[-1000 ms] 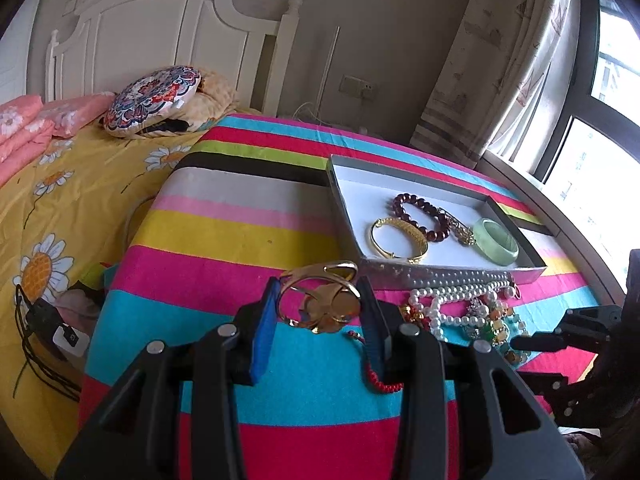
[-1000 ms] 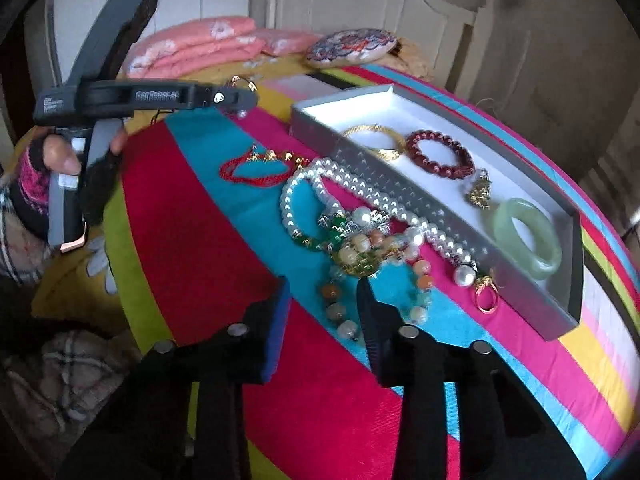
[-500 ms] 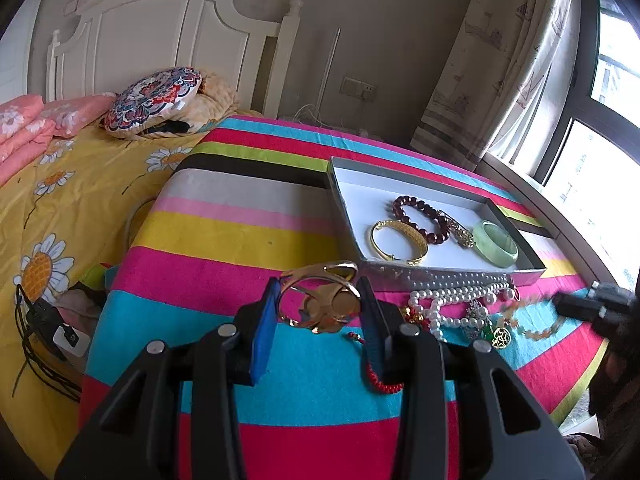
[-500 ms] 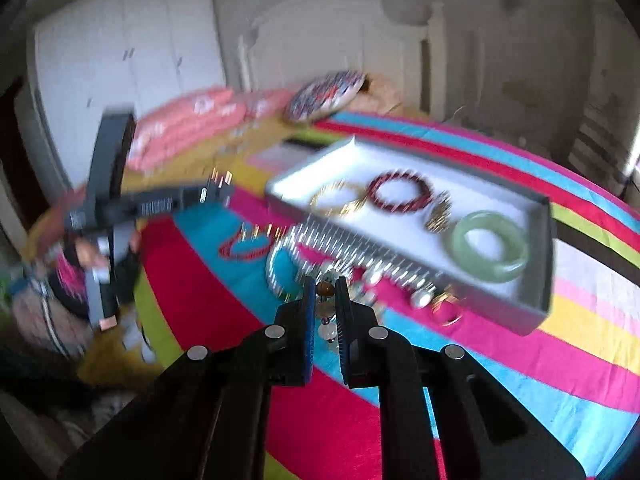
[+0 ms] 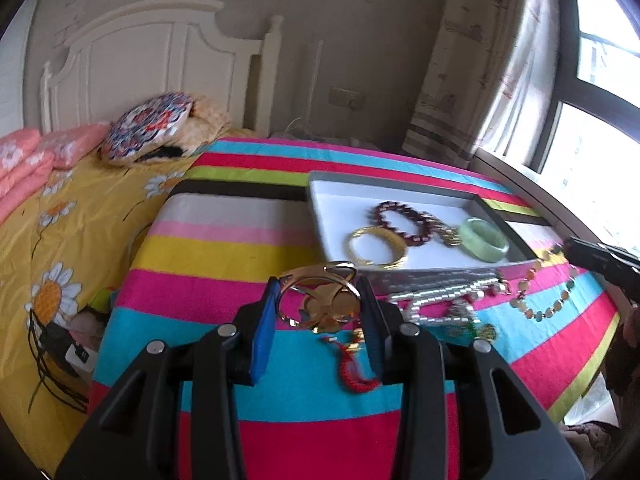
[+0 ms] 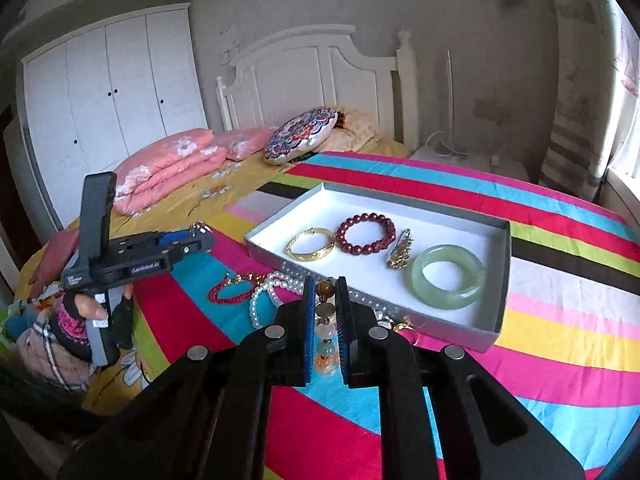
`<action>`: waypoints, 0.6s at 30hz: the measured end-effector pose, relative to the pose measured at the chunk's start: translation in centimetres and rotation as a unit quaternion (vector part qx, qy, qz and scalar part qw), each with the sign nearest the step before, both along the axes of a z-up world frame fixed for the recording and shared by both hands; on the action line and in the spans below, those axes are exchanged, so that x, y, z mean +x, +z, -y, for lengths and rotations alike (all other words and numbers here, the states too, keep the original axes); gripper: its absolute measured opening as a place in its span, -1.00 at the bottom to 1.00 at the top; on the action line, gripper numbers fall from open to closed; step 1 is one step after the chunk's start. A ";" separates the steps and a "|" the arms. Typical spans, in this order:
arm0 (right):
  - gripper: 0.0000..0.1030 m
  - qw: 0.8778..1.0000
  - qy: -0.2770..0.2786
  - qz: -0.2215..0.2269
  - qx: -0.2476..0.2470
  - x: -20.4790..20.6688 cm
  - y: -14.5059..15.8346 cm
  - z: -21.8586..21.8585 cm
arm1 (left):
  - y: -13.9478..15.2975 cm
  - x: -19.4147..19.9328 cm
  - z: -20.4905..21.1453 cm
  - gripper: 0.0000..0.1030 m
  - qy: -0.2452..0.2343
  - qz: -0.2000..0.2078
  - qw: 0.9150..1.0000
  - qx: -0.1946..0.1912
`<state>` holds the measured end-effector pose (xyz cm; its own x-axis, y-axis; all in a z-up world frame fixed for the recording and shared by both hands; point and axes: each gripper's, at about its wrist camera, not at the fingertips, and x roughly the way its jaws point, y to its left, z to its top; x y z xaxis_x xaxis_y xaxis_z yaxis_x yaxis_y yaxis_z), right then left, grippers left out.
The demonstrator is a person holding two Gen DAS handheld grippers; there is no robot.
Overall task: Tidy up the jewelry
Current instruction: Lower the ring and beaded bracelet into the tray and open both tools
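While left gripper (image 5: 320, 308) jaws clamp gold openwork ornament (image 5: 322, 300), right gripper (image 6: 325, 322) jaws pinch round-beaded strand (image 6: 325, 312).

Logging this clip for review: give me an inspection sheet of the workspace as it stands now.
Surface: striped multicolour bedspread.
Job's things: shallow grey tray holding gold bangle, dark red bead bracelet, gold brooch, pale green jade bangle; white pearl necklace and red cord bracelet on the spread.
Clutter: patterned round cushion, pink folded quilts.
Grippers: left gripper shut on gold ring-shaped ornament; right gripper shut on mixed-stone bead strand.
Cables: black wires beside the bed.
Surroundings: white headboard, white wardrobe, curtained window.
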<state>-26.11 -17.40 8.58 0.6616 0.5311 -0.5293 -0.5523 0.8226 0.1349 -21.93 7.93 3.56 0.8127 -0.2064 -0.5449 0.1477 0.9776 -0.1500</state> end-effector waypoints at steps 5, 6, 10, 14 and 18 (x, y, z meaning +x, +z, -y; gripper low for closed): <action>-0.76 1.000 -0.010 0.012 -0.001 0.2 0.5 0.3 | 2.0 0.3 3.0 -0.26 -0.031 0.018 0.999 0.029; -0.76 1.000 -0.013 0.014 -0.002 0.4 0.7 0.4 | 2.3 0.5 3.6 -0.26 -0.038 0.019 0.999 0.033; -0.76 0.999 -0.026 0.026 -0.007 1.7 1.6 0.8 | 3.2 1.7 5.6 -0.26 -0.055 0.024 0.997 0.050; -0.76 0.999 -0.035 0.035 -0.019 3.2 2.1 0.9 | 3.6 3.4 7.1 -0.26 -0.067 0.020 0.996 0.063; -0.76 0.997 -0.045 0.043 -0.034 5.4 2.5 0.7 | 3.8 5.4 8.2 -0.26 -0.071 0.011 0.995 0.076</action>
<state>-20.73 -18.13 11.09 0.7496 0.4321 -0.5014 -0.4827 0.8752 0.0324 -16.53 -0.23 7.40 0.7927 -0.2369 -0.5617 0.2879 0.9577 0.0024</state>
